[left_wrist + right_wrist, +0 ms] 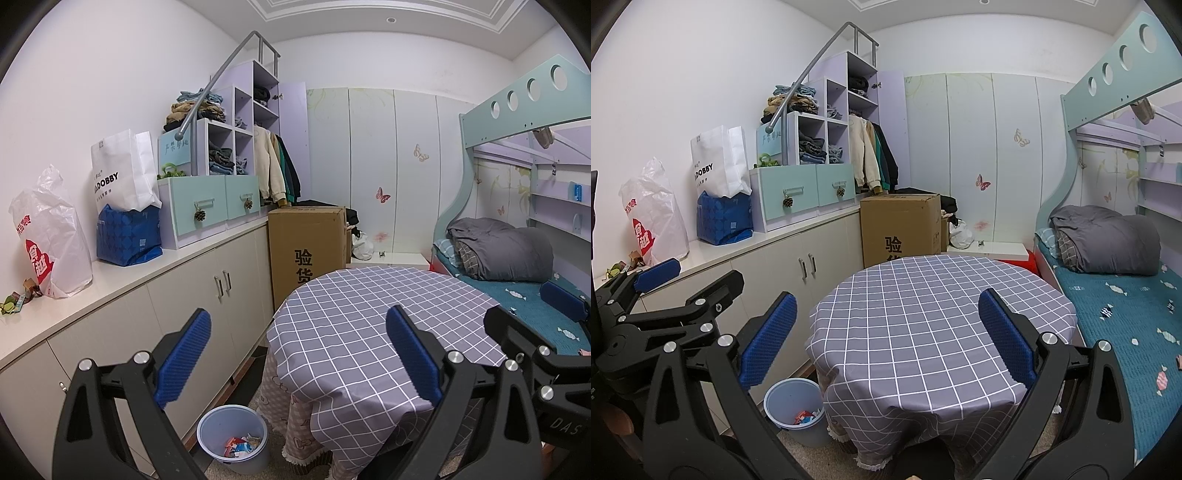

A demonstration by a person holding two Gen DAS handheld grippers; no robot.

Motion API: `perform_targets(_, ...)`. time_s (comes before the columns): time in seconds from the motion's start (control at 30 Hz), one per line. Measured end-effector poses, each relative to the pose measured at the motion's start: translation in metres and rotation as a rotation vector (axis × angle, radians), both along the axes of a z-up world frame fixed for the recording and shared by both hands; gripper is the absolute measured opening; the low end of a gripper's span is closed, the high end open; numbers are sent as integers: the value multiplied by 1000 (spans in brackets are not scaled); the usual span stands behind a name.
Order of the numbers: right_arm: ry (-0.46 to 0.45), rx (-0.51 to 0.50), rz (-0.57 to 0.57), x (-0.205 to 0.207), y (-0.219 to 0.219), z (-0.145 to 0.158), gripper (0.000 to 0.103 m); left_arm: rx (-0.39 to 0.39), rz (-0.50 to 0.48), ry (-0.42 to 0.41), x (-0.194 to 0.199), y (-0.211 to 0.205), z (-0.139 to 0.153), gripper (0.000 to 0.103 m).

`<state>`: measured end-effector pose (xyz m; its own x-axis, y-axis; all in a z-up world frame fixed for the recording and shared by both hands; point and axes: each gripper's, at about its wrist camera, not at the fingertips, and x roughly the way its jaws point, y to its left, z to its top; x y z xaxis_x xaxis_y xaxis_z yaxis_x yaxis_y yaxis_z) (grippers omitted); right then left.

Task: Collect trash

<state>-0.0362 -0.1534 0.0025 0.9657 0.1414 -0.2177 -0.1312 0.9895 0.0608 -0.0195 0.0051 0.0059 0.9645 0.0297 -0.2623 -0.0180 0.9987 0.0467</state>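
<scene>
Both the left gripper and right gripper hung wide open, empty. The scraps, probably wrappers, lay at 9 o'clock on the counter, nearer the left; the bin stood at 7.

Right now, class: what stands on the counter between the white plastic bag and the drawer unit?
A blue bag with a white paper bag behind it, clearest in the left wrist view.

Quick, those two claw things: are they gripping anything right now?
Left gripper: open, holding nothing.
Right gripper: open, holding nothing.
</scene>
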Motion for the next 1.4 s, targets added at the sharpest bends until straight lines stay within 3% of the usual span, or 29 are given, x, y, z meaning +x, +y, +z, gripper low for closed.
perform_targets(1.4, 5, -3, 2, 2, -5, -2, 97, 4, -3, 7, 1, 4, -9, 94)
